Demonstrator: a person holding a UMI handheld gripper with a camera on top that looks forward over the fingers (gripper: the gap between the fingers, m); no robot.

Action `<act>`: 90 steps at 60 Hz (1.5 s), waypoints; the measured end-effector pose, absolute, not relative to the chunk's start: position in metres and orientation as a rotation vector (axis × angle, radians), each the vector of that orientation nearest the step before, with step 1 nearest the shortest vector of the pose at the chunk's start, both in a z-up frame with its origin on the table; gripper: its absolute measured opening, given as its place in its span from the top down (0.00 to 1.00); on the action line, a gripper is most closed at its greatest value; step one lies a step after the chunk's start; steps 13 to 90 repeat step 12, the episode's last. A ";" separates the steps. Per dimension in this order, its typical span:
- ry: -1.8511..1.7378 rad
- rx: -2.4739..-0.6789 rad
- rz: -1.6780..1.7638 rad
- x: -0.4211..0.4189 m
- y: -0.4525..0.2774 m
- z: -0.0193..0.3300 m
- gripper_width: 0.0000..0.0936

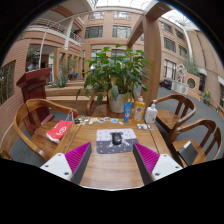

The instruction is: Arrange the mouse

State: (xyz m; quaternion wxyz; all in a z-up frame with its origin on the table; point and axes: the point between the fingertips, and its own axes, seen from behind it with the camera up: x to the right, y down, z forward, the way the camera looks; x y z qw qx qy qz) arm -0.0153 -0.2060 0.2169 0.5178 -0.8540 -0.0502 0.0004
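Observation:
A dark mouse (116, 139) lies on a grey patterned mouse mat (115, 142) on the round wooden table (110, 165). My gripper (112, 160) is open, its two pink pads (78, 158) spread wide on either side, with bare table between them. The mouse and mat sit just ahead of the fingertips, a little beyond them and apart from them. Nothing is held.
A potted green plant (115, 75) stands at the table's far side, with bottles (140, 109) and a white jug (151, 114) beside it. A red book (58, 130) lies at the left. Wooden chairs (30, 118) ring the table.

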 end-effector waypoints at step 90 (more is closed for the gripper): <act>-0.146 -2.051 -0.024 -0.015 -0.220 0.211 0.09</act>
